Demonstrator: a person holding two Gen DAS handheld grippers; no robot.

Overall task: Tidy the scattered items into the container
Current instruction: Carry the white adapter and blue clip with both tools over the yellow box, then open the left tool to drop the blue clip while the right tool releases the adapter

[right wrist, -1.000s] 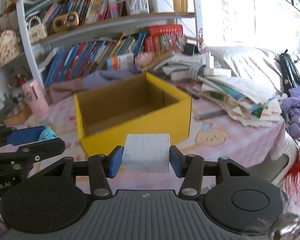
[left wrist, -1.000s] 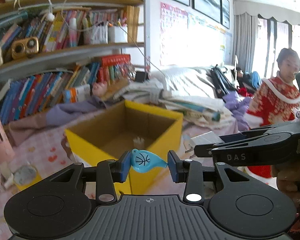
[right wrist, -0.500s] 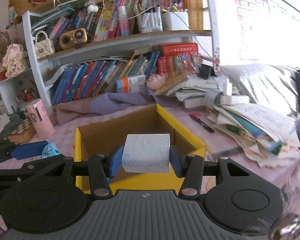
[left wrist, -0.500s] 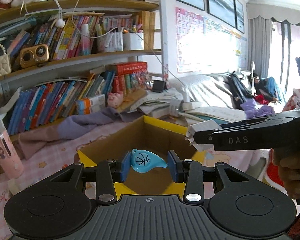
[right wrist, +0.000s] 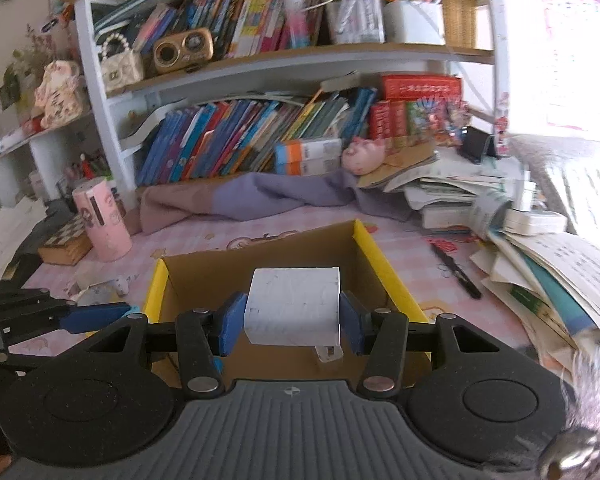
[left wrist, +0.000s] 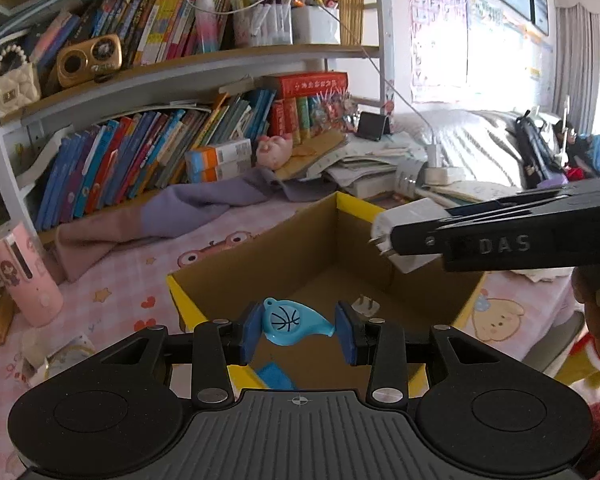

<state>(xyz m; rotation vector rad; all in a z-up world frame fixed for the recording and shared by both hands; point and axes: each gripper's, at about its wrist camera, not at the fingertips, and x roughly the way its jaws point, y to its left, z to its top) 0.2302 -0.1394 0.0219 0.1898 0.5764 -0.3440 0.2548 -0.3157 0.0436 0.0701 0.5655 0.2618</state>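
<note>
The left gripper [left wrist: 298,334] has its blue-padded fingers [left wrist: 247,334] clenched on a small whistle [left wrist: 290,322] of glossy sky-blue plastic, teardrop-shaped, with a basketball drawn in black lines on its round body and a little loop at the top. Its long axis runs across the gap between the pads, the tapered mouthpiece pointing to the right pad.

The right gripper [right wrist: 292,324] grasps a white charger block [right wrist: 294,306], a matte, faintly scuffed cube with crisp edges; in the left view its metal prongs point away from the hand, toward the bookshelf [left wrist: 180,64].

Both things hang over the open cardboard box [left wrist: 340,240], which has raw brown corrugated walls inside and bright yellow on the rim and outside. It stands on a surface [left wrist: 112,280] covered with a pink checked cloth printed with cartoon figures. On the box floor lie another white plug [left wrist: 362,305] and a blue piece [left wrist: 276,376], partly hidden. A pink cylindrical cup [left wrist: 24,276] stands at left.
</note>
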